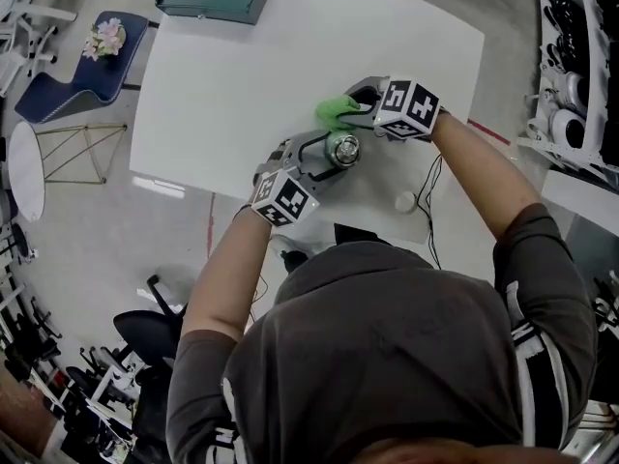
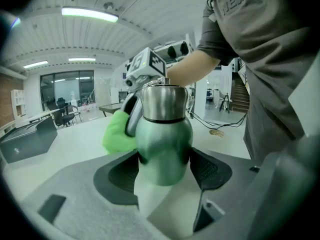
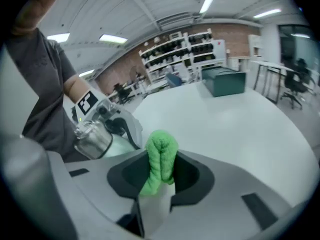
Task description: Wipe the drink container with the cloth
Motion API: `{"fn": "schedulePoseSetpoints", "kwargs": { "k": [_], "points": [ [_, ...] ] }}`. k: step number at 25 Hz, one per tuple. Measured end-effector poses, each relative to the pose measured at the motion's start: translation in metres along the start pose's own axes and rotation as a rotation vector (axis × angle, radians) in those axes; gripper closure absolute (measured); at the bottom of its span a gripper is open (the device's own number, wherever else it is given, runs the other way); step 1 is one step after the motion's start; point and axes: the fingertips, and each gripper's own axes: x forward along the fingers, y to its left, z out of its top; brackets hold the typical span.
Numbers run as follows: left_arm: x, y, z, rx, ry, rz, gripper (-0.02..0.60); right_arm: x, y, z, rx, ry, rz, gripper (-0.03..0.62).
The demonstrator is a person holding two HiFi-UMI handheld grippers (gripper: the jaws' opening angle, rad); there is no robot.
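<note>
**Cloth at the bottle, wipe barely into it**

- left gripper [image 2: 165, 170]: jaws clamped on the lower body of the steel bottle [image 2: 165, 134], with a dark pad [image 2: 209, 169] pressing each side. Firm grip, and the bottle is roughly upright in it.
- right gripper [image 3: 161, 173]: jaws closed on a folded wad of green cloth [image 3: 160, 154]. A bunch sticks up past the jaw tips, and that's the working face.
- Location: the bottle is held over the near middle of the white table [image 1: 290, 56], in front of the person. Can't tell if its base rests on the top or hangs just above it.
- Contact: in the left gripper view the cloth sits right against the bottle's far side at shoulder height, with the right gripper behind it. In the right gripper view the bottle is off to the left of the wad, so at most an edge of the cloth is touching. I wouldn't call it a full press.

Progress, my read: grasps are done and both tools are in place, so the wipe is at or near its start. At best one patch near the shoulder is covered. Left to do are the rest of the body, the steel cap, and the band under the left pads, which needs a regrip. The surface shows no marks, so cleanliness can't be judged.
</note>
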Motion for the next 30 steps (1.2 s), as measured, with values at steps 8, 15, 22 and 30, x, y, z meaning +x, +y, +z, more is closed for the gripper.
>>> {"fn": "schedulePoseSetpoints", "kwargs": {
  "k": [8,15,22,30],
  "points": [
    [0.0,0.001,-0.002,0.005,-0.002,-0.02,0.262,-0.07,0.059,-0.033,0.238,-0.19,-0.146,0.491],
    [0.0,0.002,-0.002,0.006,0.004,-0.027,0.262,-0.038,0.06,-0.053,0.305,-0.138,-0.243,0.493],
    [0.001,0.001,0.003,-0.001,-0.002,-0.018,0.262,-0.019,0.05,-0.073,0.352,-0.1,-0.327,0.493],
    [0.002,-0.001,0.002,-0.006,0.016,-0.016,0.262,-0.049,0.092,-0.066,0.258,-0.114,-0.367,0.491]
  ]
}}
